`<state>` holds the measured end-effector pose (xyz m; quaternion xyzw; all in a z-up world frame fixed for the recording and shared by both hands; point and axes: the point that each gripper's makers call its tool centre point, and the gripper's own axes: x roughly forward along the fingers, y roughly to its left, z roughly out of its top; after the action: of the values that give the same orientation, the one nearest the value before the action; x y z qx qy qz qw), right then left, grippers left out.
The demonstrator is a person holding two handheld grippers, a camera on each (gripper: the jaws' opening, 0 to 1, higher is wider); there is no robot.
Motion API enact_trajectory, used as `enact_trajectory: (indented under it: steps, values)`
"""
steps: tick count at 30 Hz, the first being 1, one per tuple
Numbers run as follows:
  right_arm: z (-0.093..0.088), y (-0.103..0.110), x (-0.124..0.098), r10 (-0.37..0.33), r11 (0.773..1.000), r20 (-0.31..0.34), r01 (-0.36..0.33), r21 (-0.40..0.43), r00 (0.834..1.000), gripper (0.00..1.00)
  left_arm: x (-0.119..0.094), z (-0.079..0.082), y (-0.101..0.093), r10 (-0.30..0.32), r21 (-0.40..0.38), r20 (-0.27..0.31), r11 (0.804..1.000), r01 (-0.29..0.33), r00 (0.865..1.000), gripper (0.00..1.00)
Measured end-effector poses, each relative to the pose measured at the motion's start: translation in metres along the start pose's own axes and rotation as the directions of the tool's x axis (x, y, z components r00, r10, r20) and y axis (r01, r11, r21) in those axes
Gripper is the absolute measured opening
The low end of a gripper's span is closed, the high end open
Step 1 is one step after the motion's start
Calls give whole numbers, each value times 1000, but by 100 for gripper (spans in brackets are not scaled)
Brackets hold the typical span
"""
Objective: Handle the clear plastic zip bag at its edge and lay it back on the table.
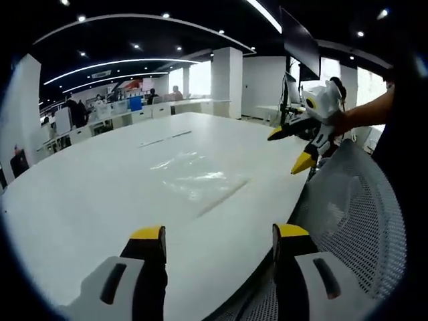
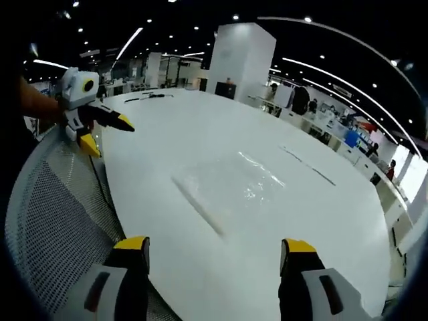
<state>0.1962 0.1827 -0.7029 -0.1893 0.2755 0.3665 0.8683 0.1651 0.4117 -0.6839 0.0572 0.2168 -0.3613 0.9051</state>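
The clear zip bag (image 1: 195,175) lies flat on the table (image 1: 87,200). Left gripper (image 1: 217,234) and right gripper (image 2: 214,249) are spread, empty; grasping evidently remains.

- Table (image 1: 100,200): plain white top, glossy, no pattern.
- Zip bag (image 1: 197,175): clear, colourless; shows as pale glints and creases against the white; zip edge reads as a thin grey line.
- Left gripper (image 1: 219,242): yellow jaw tips over black fingers, light grey-white bodies with dark slots.
- Right gripper (image 2: 215,249): same scheme, yellow tips, black fingers, pale grey bodies.
- Mesh chair back (image 1: 361,214): grey, fine perforated grid pattern.
- Ceiling (image 1: 134,33): black, dotted with small white spotlights and curved white light strips.
- Pillar (image 2: 241,60): white.
- Far desks: small blue item (image 1: 136,103) and a red-orange patch beside it.
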Motion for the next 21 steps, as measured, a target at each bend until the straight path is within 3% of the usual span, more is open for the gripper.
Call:
enact_trajectory:
  steps: [6, 12, 21]
  values:
    - [-16, 2, -15, -26, 998, 33, 24, 59, 999, 91, 3, -1, -3, -18, 32, -10, 999, 18, 1000, 68]
    - [-14, 6, -25, -84, 993, 102, 75, 91, 991, 100, 5, 0, -4, -22, 72, 13, 997, 21, 1000, 76]
    - [-8, 2, -30, -136, 985, 149, 118, 124, 979, 100, 8, 2, -3, -20, 98, 35, 995, 17, 999, 89]
